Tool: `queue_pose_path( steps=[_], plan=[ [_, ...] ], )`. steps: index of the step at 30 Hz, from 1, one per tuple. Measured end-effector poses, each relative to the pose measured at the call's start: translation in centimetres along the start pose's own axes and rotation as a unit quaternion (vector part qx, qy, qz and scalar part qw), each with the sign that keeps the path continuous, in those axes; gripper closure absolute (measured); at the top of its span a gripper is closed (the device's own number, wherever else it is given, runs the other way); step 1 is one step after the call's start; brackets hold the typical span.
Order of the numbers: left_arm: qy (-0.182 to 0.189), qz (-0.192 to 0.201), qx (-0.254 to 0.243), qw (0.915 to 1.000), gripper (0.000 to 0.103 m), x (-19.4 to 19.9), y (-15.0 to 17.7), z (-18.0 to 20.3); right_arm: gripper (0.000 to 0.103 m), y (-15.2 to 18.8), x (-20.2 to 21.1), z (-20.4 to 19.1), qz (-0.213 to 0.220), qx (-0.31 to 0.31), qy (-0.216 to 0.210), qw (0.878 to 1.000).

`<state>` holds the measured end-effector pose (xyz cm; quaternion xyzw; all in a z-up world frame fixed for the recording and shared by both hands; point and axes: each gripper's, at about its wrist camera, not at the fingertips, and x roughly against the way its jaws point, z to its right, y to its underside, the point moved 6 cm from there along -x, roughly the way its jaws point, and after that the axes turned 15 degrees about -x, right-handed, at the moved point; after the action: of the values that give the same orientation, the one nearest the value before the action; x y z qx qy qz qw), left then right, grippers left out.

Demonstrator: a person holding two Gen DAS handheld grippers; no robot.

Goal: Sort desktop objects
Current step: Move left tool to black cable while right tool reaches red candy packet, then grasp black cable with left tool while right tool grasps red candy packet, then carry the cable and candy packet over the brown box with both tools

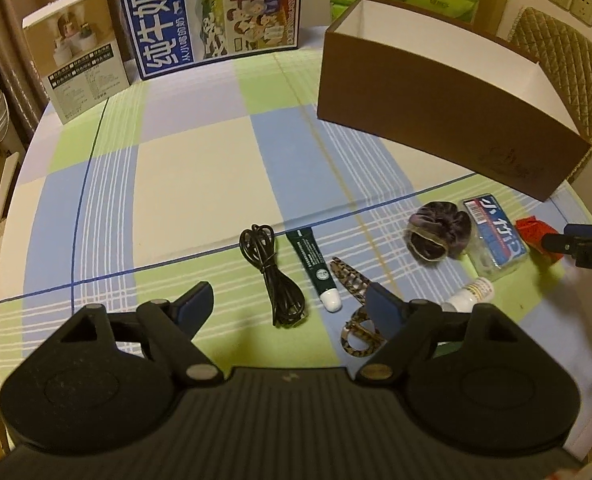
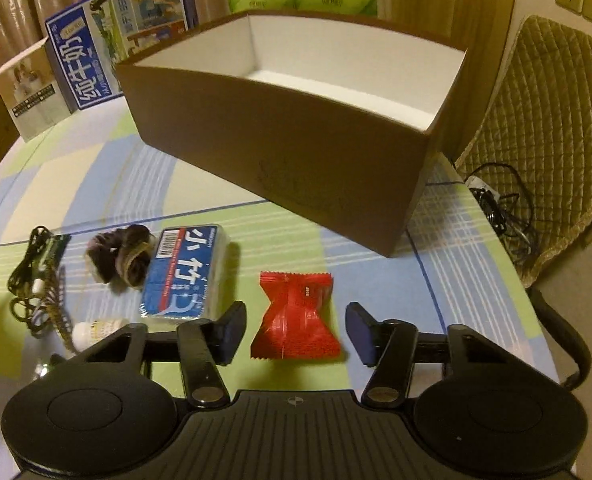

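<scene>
Item in hand: red sachet [image 2: 296,316], lying flat at lower centre of the right wrist view, between the spread, empty fingers of our right gripper [image 2: 296,330]. Destination: brown box [image 2: 280,152], open-topped, upper centre. Our left gripper [image 1: 292,306], also wide open and holding nothing, hovers over the black cable [image 1: 274,276] and green tube [image 1: 315,268]. Handling note: we should lower squarely, close across the sachet's pinched waist, and lift clear of the blue packet [image 2: 186,272] nearby.
</scene>
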<state>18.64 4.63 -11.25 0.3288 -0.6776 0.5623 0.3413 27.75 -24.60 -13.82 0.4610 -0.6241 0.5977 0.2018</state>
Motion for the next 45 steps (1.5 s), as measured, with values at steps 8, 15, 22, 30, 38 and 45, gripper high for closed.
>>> queue_pose_path(
  steps=[8, 15, 22, 30, 38, 45],
  plan=[
    [-0.001, -0.013, 0.005, 0.9999, 0.027, -1.9, 0.3, -0.7, 0.074, 0.2, -2.5, 0.4, -0.011, 0.017, 0.021, 1.000],
    [0.010, -0.022, 0.011, 0.9996, 0.039, -3.8, 0.3, -1.6, 0.075, 0.1, -2.4, 1.1, -0.011, 0.007, 0.021, 1.000],
    [0.026, -0.032, -0.001, 0.9992, 0.059, -6.3, -0.2, -2.0, 0.075, 0.1, -2.4, 1.2, -0.008, 0.009, 0.029, 1.000],
    [0.080, -0.039, -0.085, 0.9925, 0.076, -7.5, 0.4, -1.9, 0.075, 0.3, -2.0, 2.2, -0.012, 0.005, 0.037, 0.999],
    [0.072, -0.036, -0.100, 0.9918, 0.082, -7.3, 0.7, -1.6, 0.075, 0.3, -2.1, 2.1, -0.009, 0.007, 0.042, 0.999],
    [0.082, -0.050, -0.124, 0.9876, 0.088, -5.3, 3.1, -0.8, 0.075, 0.7, -1.8, 1.8, -0.017, 0.019, 0.039, 0.999]
  ],
)
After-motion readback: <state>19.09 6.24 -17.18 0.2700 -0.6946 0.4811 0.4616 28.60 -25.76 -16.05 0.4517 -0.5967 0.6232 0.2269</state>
